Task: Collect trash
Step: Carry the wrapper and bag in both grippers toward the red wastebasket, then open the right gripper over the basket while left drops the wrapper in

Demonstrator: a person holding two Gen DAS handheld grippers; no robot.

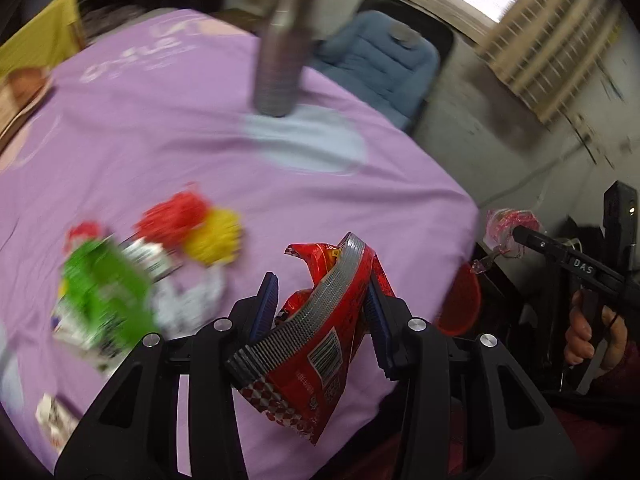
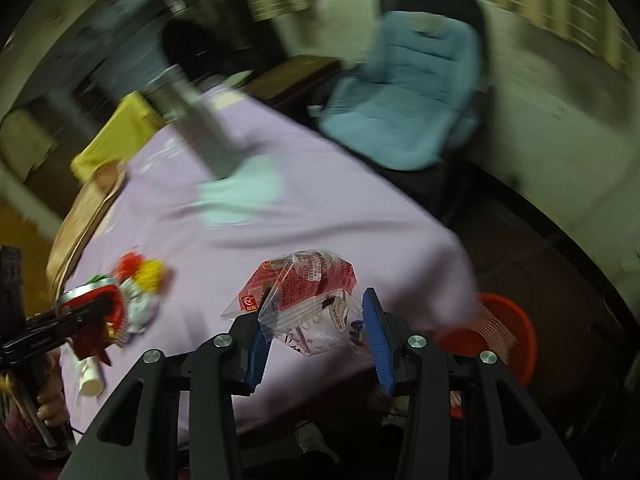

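Observation:
My left gripper point(image 1: 320, 312) is shut on a red snack wrapper point(image 1: 320, 360) with a silver crimped edge, held above the near edge of the purple-covered table point(image 1: 160, 140). My right gripper point(image 2: 316, 332) is shut on a crumpled clear plastic bag point(image 2: 312, 300) with red print, just above the table's corner. In the left wrist view, the right gripper point(image 1: 516, 234) shows at the right with that bag point(image 1: 502, 226), beyond the table edge. The right wrist view shows the left gripper point(image 2: 80, 314) at the far left with the red wrapper point(image 2: 92, 338).
A red basket point(image 2: 504, 332) stands on the floor beside the table corner. Green point(image 1: 108, 284), red point(image 1: 176, 216) and yellow point(image 1: 216, 236) wrappers and a paper cup point(image 2: 90, 376) lie on the cloth. A metal bottle point(image 1: 284, 48) stands further back, and a blue-cushioned chair point(image 2: 408, 108) stands behind.

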